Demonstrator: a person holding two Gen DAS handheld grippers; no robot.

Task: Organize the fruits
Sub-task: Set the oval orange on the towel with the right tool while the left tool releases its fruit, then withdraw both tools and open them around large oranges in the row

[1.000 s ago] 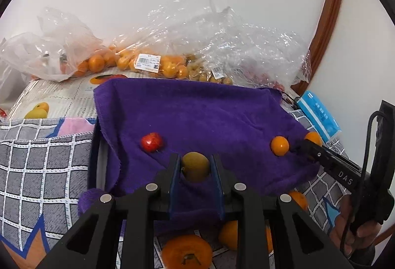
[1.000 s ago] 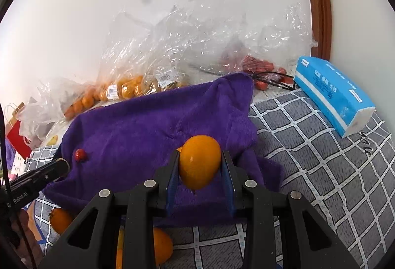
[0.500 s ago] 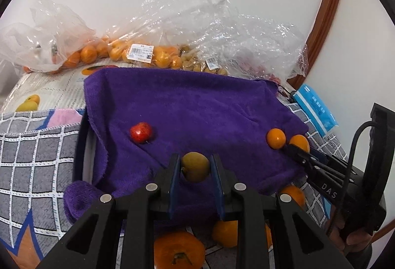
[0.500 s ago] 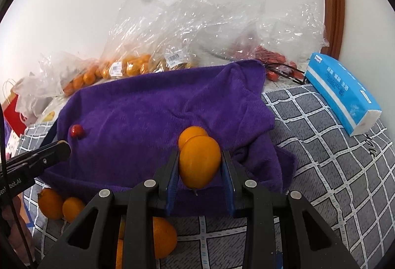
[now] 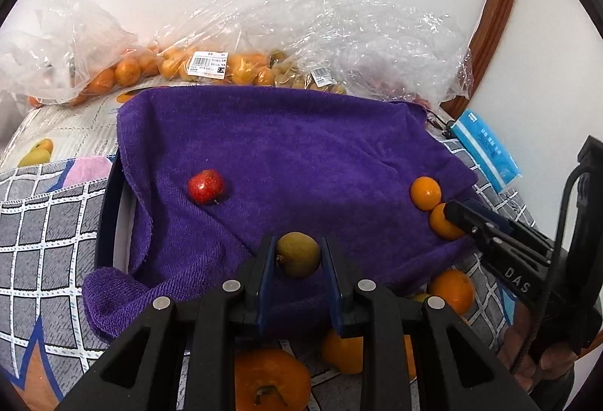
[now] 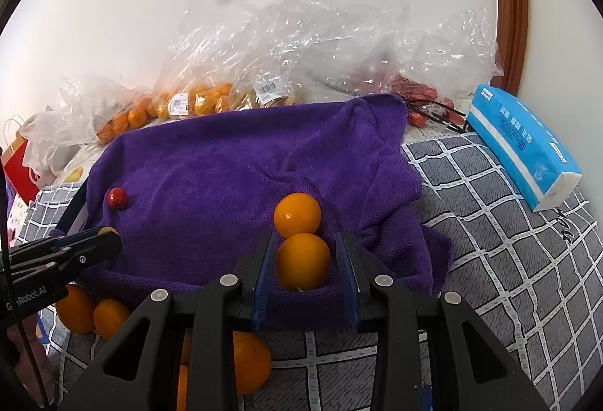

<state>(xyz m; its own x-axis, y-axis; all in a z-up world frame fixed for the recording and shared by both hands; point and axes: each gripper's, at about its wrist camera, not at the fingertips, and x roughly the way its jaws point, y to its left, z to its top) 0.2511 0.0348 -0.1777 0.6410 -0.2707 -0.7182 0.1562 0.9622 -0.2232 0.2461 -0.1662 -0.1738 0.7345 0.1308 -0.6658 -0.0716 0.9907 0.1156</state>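
Blue tissue pack [image 6: 524, 151] on grey checked cloth [image 6: 501, 241].

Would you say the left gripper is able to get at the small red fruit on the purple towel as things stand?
Probably not yet: the left gripper is shut on a greenish fruit. The red fruit lies uncovered on the towel, so the path looks free once it unloads.

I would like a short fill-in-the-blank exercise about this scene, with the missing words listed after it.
1. The left gripper is shut on a small ____-brown fruit.
2. The right gripper holds an ____ between its jaws.
3. A second orange and a small red fruit lie on the ____ towel.
4. The blue tissue pack lies on the ____ cloth.

Missing words: green; orange; purple; checked
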